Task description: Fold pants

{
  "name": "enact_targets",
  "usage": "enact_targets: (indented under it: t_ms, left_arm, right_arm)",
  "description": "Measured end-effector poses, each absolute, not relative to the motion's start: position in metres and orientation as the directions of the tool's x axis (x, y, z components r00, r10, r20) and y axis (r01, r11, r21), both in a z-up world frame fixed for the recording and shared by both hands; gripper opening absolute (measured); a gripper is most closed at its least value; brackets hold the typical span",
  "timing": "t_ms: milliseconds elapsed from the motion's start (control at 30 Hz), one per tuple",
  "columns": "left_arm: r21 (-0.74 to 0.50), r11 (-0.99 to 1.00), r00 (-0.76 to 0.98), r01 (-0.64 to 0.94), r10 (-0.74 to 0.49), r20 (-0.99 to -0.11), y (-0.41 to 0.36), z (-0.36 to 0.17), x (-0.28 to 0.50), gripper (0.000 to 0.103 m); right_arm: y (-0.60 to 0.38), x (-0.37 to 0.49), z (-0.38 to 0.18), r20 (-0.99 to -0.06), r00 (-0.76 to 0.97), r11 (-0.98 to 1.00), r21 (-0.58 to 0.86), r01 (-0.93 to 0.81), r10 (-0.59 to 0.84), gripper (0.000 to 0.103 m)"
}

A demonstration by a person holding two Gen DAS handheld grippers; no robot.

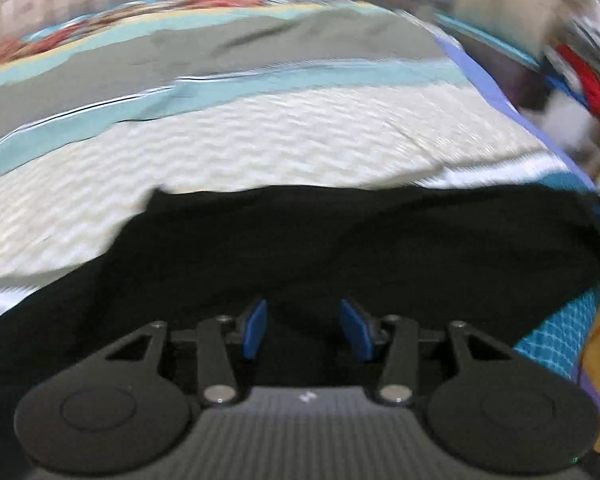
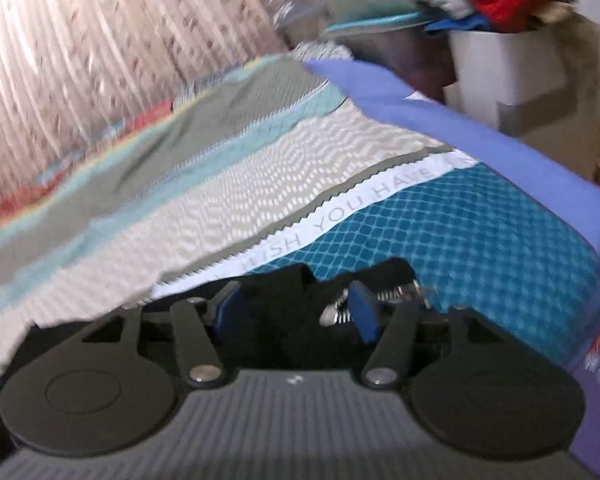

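Black pants (image 1: 340, 248) lie on a bed with a striped, patterned cover (image 1: 260, 140). In the left wrist view my left gripper (image 1: 303, 322) is open, its blue pads apart just above the black cloth, with nothing between them. In the right wrist view my right gripper (image 2: 296, 306) is open too, low over an edge of the black pants (image 2: 284, 284) that bunches up between and in front of its blue pads. Both views are blurred.
The bed cover (image 2: 440, 232) has a teal checked band, a white text band and a purple edge (image 2: 480, 148). A white bin (image 2: 508, 68) piled with clothes stands beyond the bed's far right corner. A curtain (image 2: 100, 60) hangs behind the bed.
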State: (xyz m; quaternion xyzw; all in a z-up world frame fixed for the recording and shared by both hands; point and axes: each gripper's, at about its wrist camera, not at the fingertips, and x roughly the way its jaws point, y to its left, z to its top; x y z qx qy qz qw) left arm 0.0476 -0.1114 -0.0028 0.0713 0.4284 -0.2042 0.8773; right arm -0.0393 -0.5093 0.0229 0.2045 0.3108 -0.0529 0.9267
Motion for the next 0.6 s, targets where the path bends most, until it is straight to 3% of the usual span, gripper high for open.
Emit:
enact_targets:
  t_ms: [33, 67, 167, 267, 367, 433, 500, 600]
  left_arm:
    - [-0.048, 0.899, 0.533, 0.435, -0.301, -0.791, -0.123, -0.009, 0.05, 0.041]
    - [-0.045, 0.892, 0.516, 0.451, -0.301, -0.802, -0.134, -0.015, 0.053, 0.041]
    - [-0.012, 0.882, 0.493, 0.471, -0.274, -0.826, -0.156, -0.029, 0.054, 0.038]
    - [0.015, 0.879, 0.493, 0.476, -0.253, -0.832, -0.164, -0.037, 0.048, 0.038]
    - [0.033, 0.872, 0.488, 0.489, -0.242, -0.838, -0.169, -0.034, 0.05, 0.039]
    - [0.013, 0.871, 0.481, 0.492, -0.259, -0.838, -0.171, -0.028, 0.051, 0.04]
    - [-0.017, 0.863, 0.476, 0.505, -0.294, -0.829, -0.173, -0.02, 0.051, 0.042]
    - [-0.024, 0.848, 0.466, 0.529, -0.315, -0.827, -0.181, -0.02, 0.048, 0.042]
  right_arm:
    - [-0.509, -0.036, 0.018, -0.615, 0.787, 0.922, 0.334, 0.197, 0.054, 0.043]
    - [-0.509, -0.031, 0.016, -0.638, 0.767, 0.937, 0.307, 0.169, 0.071, 0.009]
    - [-0.504, -0.047, 0.031, -0.61, 0.793, 0.954, 0.235, 0.185, -0.004, 0.007]
    - [-0.534, -0.063, 0.022, -0.611, 0.786, 0.911, 0.265, 0.316, -0.095, 0.008]
    - [-0.538, -0.067, 0.002, -0.641, 0.763, 0.912, 0.259, 0.317, -0.083, 0.013]
    - [-0.541, -0.08, 0.011, -0.586, 0.806, 0.904, 0.296, 0.308, -0.083, 0.033]
    - [-0.554, -0.097, 0.017, -0.505, 0.857, 0.864, 0.38, 0.33, -0.105, 0.067]
    - [-0.576, -0.091, 0.007, -0.503, 0.863, 0.808, 0.49, 0.327, -0.045, 0.077]
